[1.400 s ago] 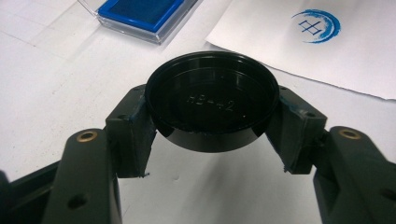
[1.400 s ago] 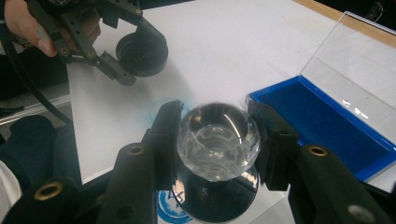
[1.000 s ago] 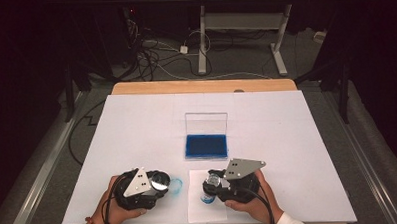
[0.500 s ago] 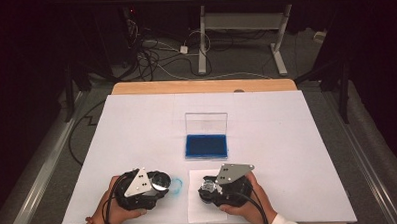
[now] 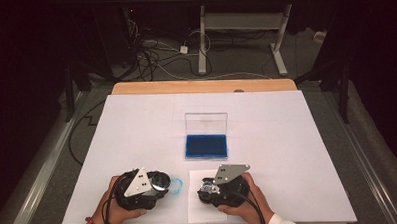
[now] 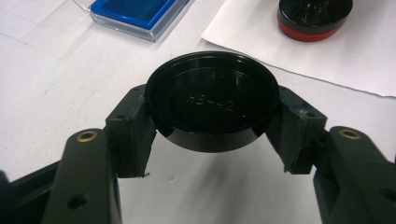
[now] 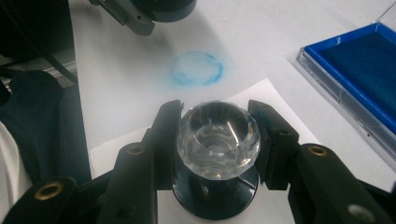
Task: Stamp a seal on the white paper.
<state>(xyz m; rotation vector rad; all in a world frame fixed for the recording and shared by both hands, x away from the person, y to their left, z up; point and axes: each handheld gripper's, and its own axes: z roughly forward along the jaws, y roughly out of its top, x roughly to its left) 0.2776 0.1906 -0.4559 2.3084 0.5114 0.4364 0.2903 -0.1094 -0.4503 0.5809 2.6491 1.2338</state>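
A round black cap sits between the jaws of my left gripper, which is shut on it just above the white table. My right gripper is shut on the clear faceted knob of a stamp. The stamp's black base with a red rim stands on a white paper sheet. From above, the left gripper and right gripper are side by side near the front edge. An open blue ink pad lies just beyond them.
A blue ring-shaped ink smudge marks the table between the two grippers. The ink pad's clear lid stands upright behind it. Bare white tabletop extends left, right and behind; a wooden edge runs along the back.
The right gripper has shifted a little left and nearer the front edge, over the paper sheet. The left gripper has stayed in place with the cap.
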